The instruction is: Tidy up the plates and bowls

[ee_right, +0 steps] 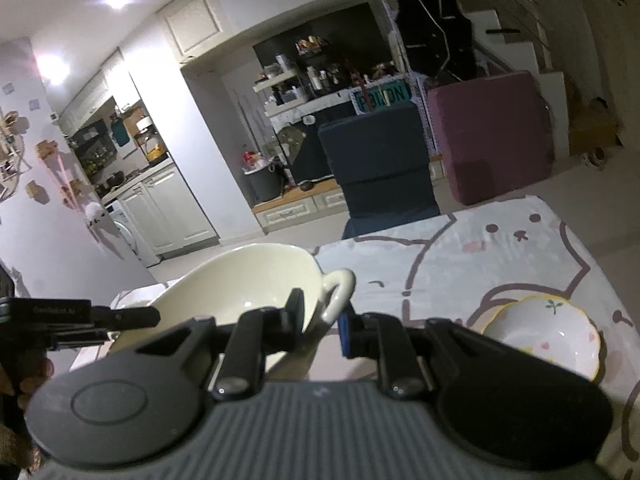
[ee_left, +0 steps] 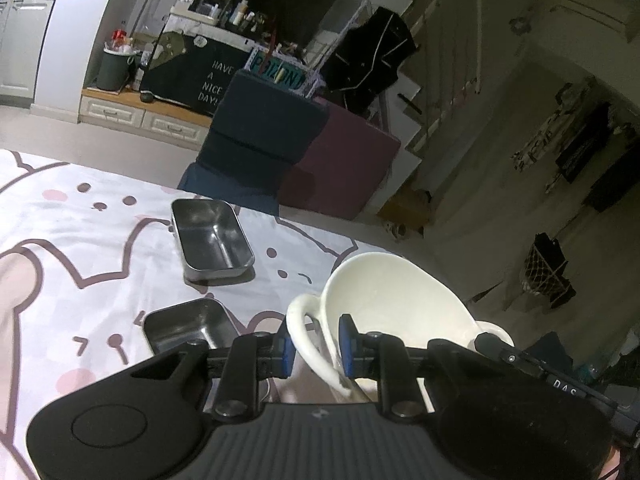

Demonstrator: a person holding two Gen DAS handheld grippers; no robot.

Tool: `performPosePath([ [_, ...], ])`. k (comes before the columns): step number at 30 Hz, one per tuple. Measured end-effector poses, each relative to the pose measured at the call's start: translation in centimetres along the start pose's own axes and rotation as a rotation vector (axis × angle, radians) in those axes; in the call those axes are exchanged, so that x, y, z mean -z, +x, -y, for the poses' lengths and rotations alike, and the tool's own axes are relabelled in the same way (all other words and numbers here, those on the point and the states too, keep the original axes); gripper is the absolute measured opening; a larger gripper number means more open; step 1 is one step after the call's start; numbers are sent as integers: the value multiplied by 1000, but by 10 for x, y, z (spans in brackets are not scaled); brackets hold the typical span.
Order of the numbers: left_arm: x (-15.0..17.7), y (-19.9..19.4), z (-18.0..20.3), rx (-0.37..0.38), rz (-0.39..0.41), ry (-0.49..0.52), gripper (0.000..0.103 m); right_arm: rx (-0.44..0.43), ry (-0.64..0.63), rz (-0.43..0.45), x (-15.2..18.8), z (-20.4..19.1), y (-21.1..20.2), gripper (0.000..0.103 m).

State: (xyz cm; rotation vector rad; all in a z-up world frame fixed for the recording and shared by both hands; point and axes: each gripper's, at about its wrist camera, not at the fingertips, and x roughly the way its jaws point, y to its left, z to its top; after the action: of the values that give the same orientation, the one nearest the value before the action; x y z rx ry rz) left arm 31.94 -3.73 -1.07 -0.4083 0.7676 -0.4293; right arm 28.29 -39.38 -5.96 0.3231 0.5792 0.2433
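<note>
Behind the cartoon-print cloth (ee_left: 80, 248), we see a navy cushion block (ee_left: 260, 136) beside a maroon one (ee_left: 344, 168), a dark bin (ee_left: 114, 68), cluttered shelves (ee_right: 288, 88) and white kitchen cabinets (ee_right: 160, 208) under a ceiling light (ee_right: 116, 0).

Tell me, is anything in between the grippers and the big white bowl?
No. The left gripper and right gripper each already straddle a handle of the white bowl, one finger inside the rim, so nothing sits between them.
</note>
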Motion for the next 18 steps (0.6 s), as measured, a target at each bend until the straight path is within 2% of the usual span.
performPosePath([
  [18,28,-66,-30,-16,45,-43,23,-52,-71,33,17,-30,-23,21],
])
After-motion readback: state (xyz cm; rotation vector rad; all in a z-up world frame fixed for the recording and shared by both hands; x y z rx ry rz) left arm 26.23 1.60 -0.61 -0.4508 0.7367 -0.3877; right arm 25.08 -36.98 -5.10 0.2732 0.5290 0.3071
